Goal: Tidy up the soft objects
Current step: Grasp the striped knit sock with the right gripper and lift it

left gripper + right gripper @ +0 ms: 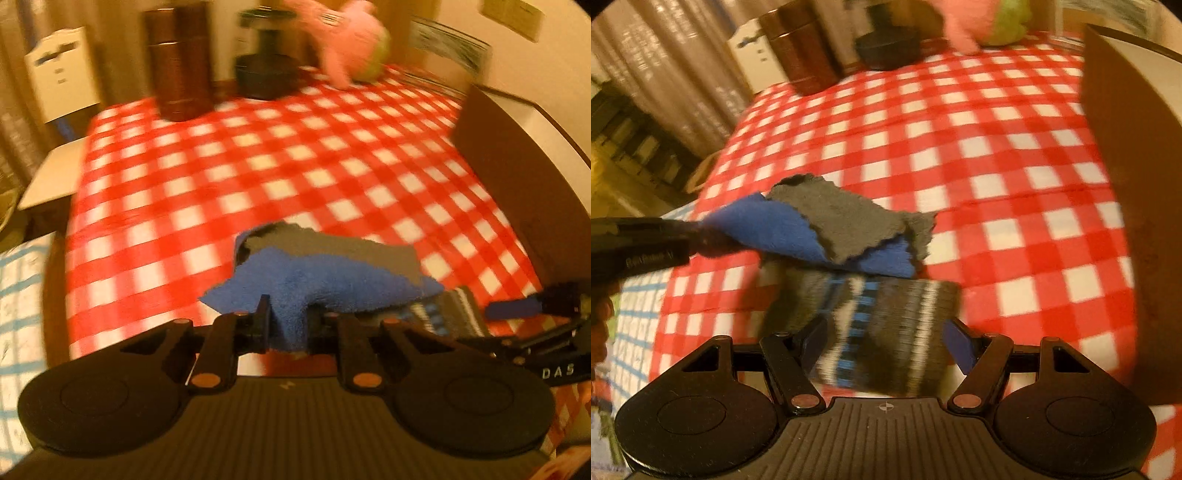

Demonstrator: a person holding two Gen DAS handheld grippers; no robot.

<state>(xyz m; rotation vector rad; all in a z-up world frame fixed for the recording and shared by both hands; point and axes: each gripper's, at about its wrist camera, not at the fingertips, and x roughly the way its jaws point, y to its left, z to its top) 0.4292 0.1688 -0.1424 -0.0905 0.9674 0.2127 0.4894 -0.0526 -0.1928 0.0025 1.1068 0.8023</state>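
Observation:
My left gripper [288, 310] is shut on a bunched blue-and-grey cloth [325, 273], held just above the red-and-white checked tablecloth [295, 166]. In the right wrist view the same cloth [827, 229] hangs from the left gripper [698, 236], which comes in from the left. Below the cloth, a dark sock with blue and white stripes [886, 332] sits between my right gripper's fingers [956, 347], and its sides meet both pads. The right gripper [886, 343] is thus shut on the sock. A pink plush toy with a green part [347, 40] lies at the table's far edge.
A tall brown canister [181, 62] and a black stand [266, 74] are at the back of the table. A dark brown box wall [517, 166] runs along the right side. A white chair [62, 74] and a blue-checked fabric [18, 295] are off the left edge.

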